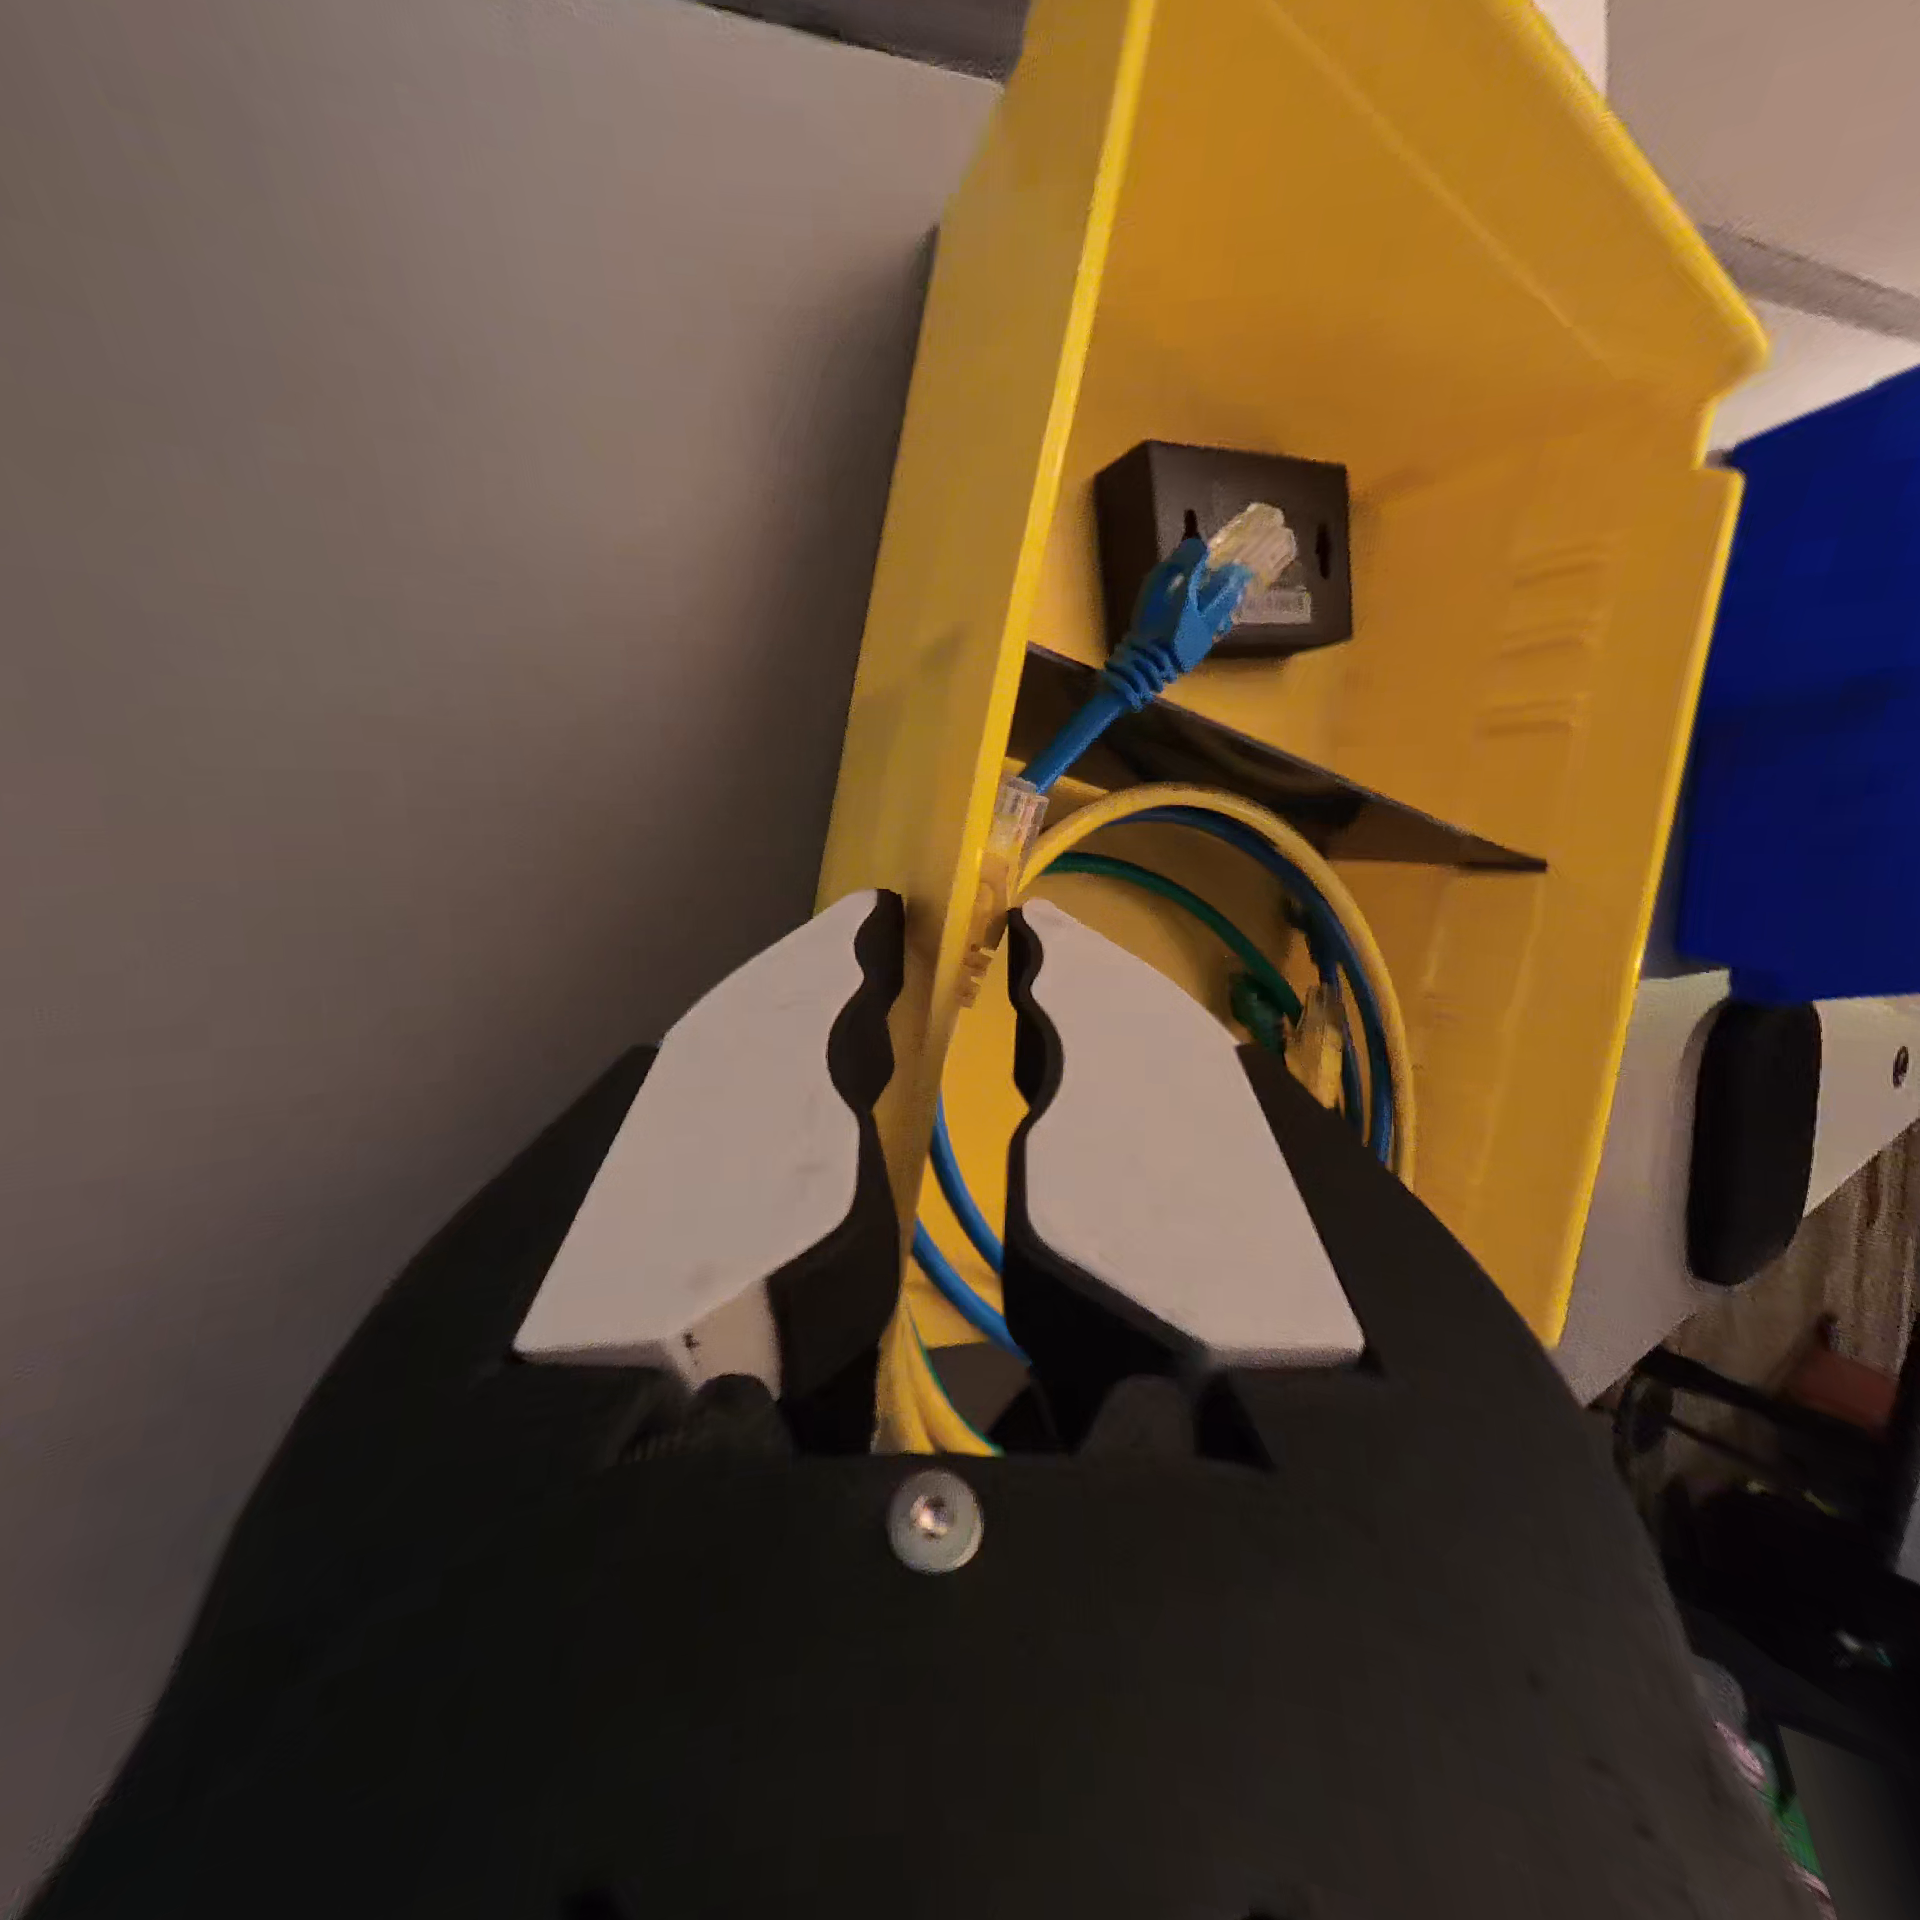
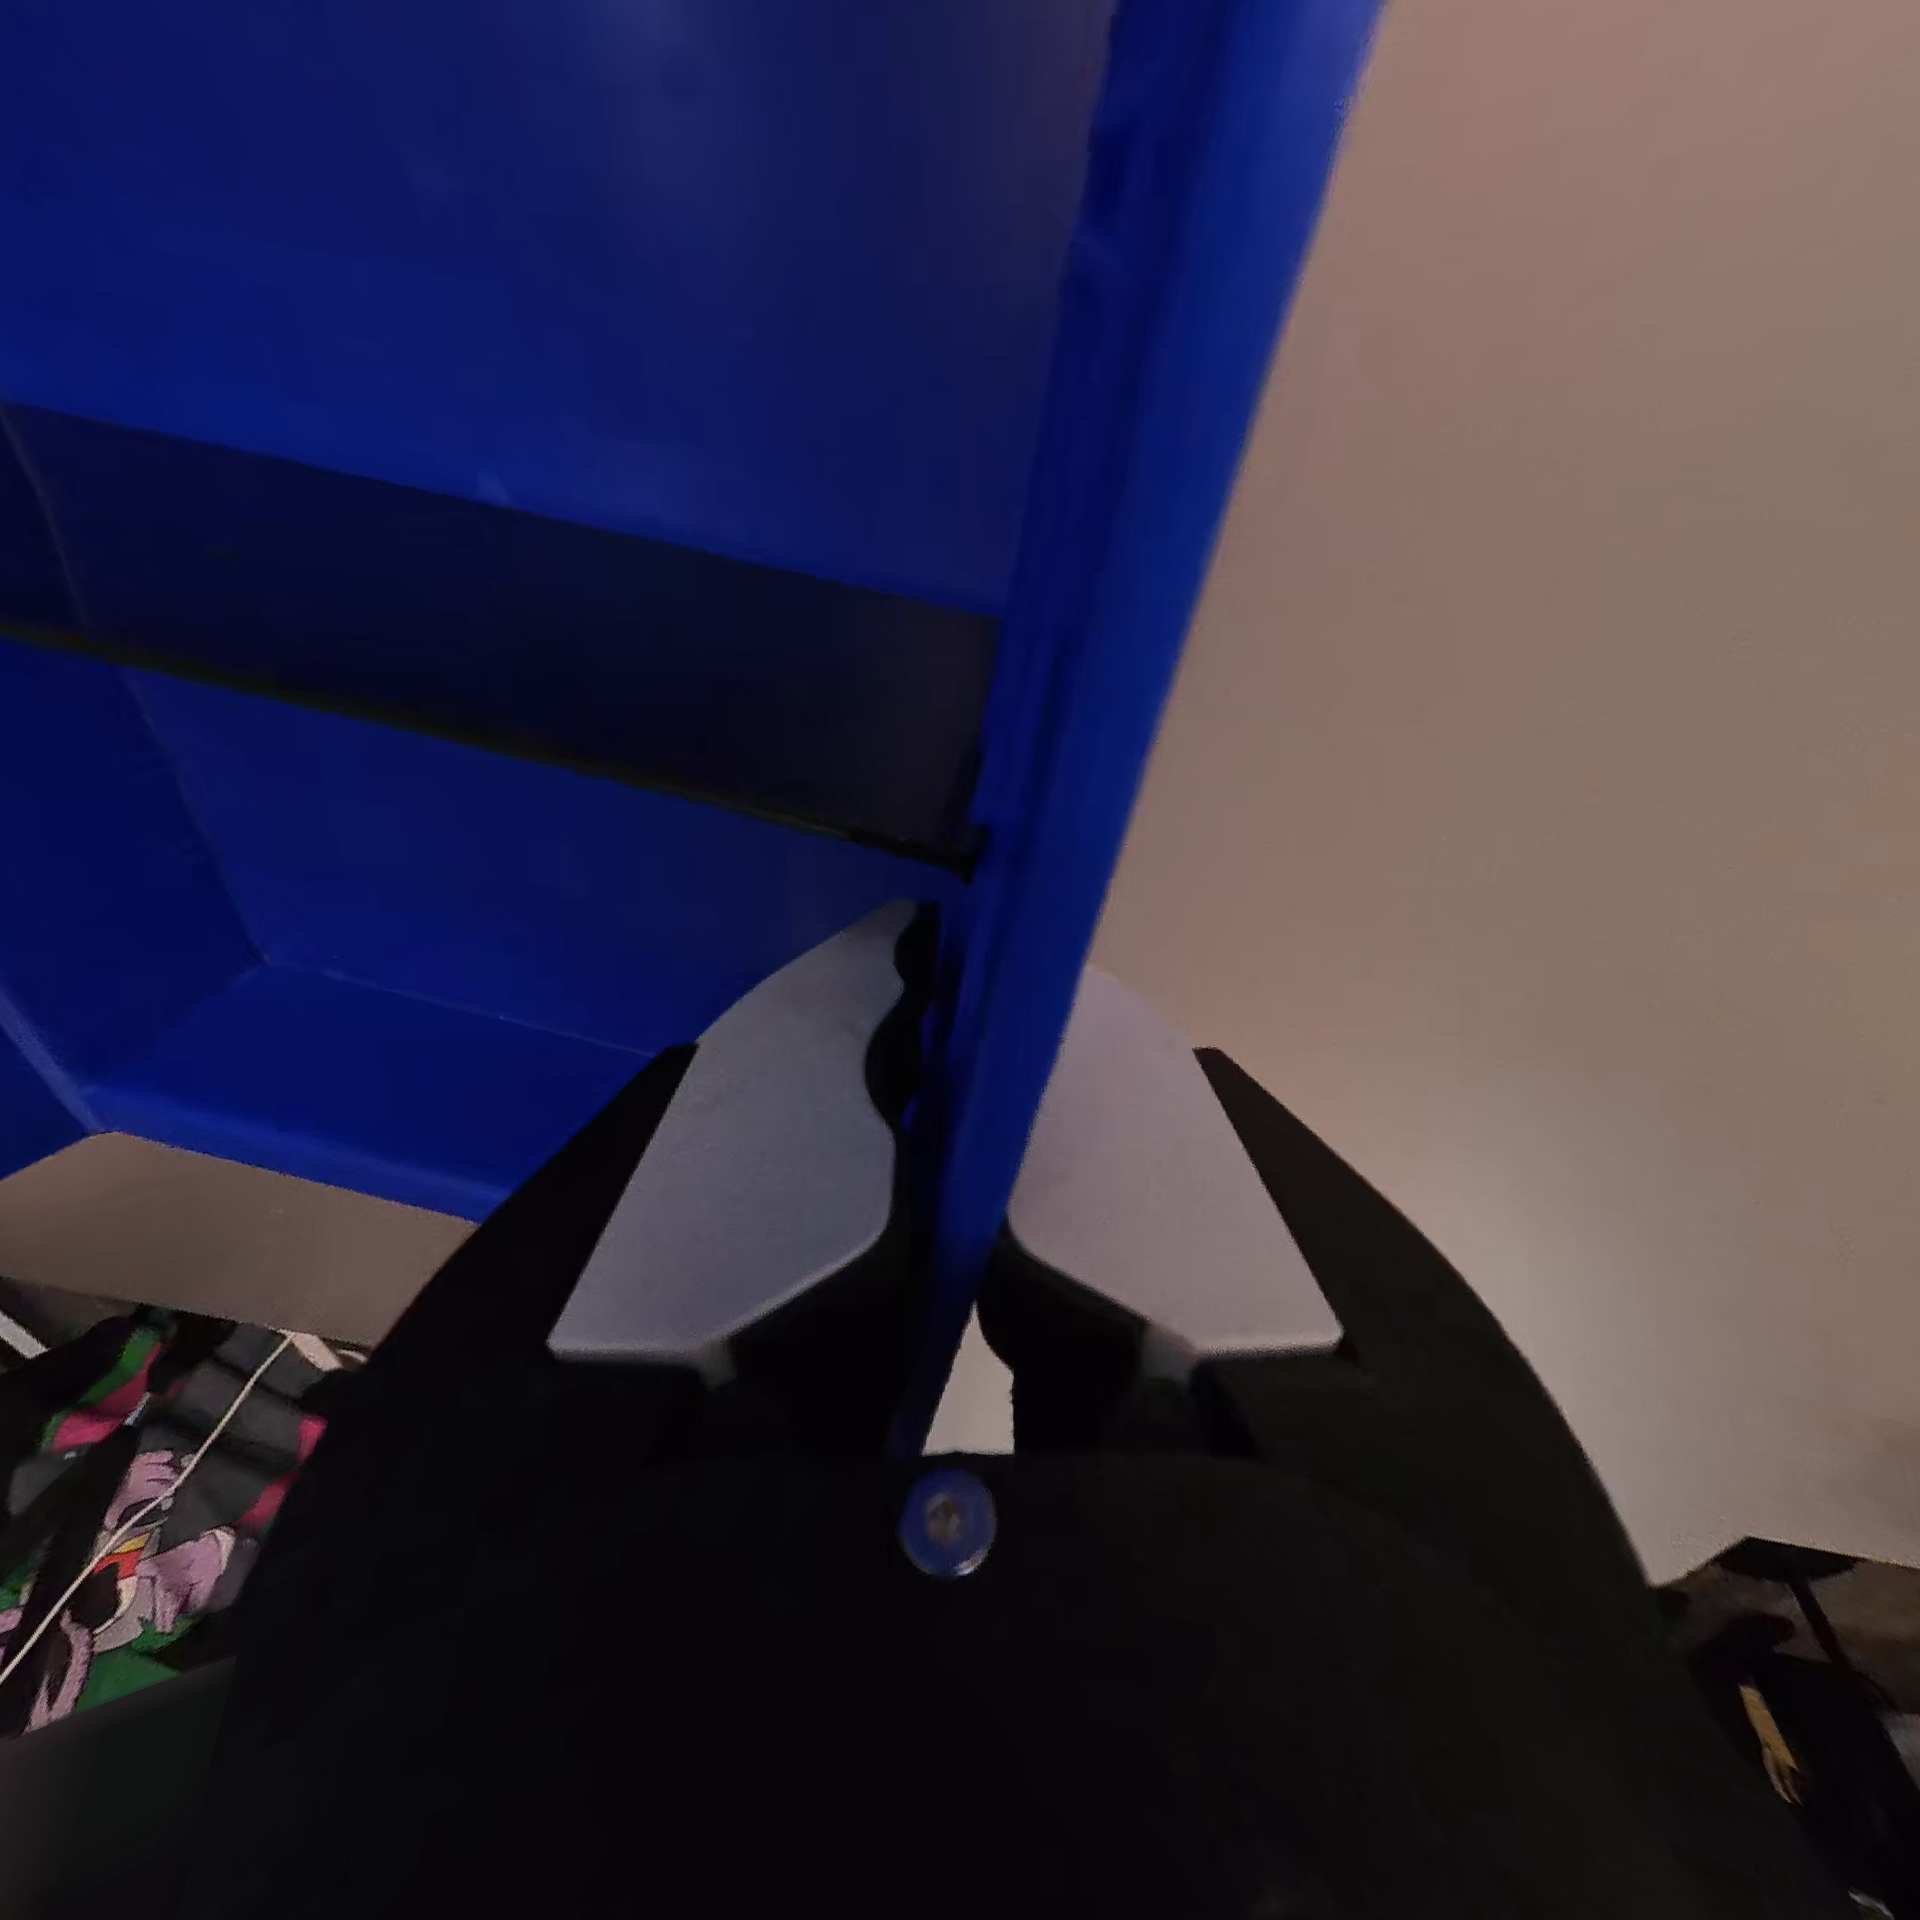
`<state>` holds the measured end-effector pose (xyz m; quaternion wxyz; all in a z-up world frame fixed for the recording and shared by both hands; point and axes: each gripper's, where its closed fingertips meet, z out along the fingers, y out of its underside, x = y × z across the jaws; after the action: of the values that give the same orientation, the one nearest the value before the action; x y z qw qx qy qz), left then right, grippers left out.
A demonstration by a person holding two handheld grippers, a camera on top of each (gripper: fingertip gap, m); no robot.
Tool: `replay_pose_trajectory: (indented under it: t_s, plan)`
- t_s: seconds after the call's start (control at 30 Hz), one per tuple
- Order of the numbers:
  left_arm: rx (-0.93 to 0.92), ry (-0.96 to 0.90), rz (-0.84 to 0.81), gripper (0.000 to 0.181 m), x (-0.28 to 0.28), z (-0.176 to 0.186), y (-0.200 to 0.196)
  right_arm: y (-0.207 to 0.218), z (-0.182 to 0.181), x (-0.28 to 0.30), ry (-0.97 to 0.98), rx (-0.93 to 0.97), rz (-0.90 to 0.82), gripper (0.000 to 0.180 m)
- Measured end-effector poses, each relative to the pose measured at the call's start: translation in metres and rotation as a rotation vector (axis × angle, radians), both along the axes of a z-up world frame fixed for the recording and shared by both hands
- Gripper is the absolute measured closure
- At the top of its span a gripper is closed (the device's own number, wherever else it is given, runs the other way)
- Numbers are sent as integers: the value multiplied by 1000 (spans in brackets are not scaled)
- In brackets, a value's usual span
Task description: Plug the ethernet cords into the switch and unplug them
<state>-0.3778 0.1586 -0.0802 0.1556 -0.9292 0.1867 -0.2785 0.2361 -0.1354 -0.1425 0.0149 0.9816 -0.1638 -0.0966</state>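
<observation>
Left gripper (image 1: 951, 914): jaws set astride the yellow bin's (image 1: 1247, 364) near side wall, one finger outside it, one inside; a narrow gap shows on each side of the wall, so whether they pinch it cannot be told. A yellow cord (image 1: 1361, 935) runs up between the fingers, its clear plug (image 1: 1013, 816) at the wall's edge just past the fingertips.

Inside the bin, near compartment: loops of yellow, blue cord (image 1: 1086, 727) and green cord (image 1: 1174, 883), loose plugs among them. A black divider (image 1: 1351, 810) crosses the bin beyond the loops.

Far compartment: black switch (image 1: 1226, 551) against the bin's left wall; the blue cord's plug (image 1: 1257, 540) rests at its front, seating not discernible.

Blue bin (image 1: 1818, 675): just beside the yellow bin's right edge.

Right gripper (image 2: 982, 961): jaws pressed onto the blue bin's right side wall, one finger inside, one outside. A dark divider (image 2: 520, 686) crosses that bin farther in.
</observation>
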Motion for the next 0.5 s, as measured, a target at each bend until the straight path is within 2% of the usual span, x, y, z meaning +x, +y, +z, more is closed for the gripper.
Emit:
replay_pose_trajectory:
  t_s: [0.17,0.5]
  plan:
    - [-35,-30,36,163,-36,1,-11,0,-1,12,-1,2,-31,175]
    - [-40,-44,20,163,-48,1,-21,-16,-1,41,-8,-9,-59,174]
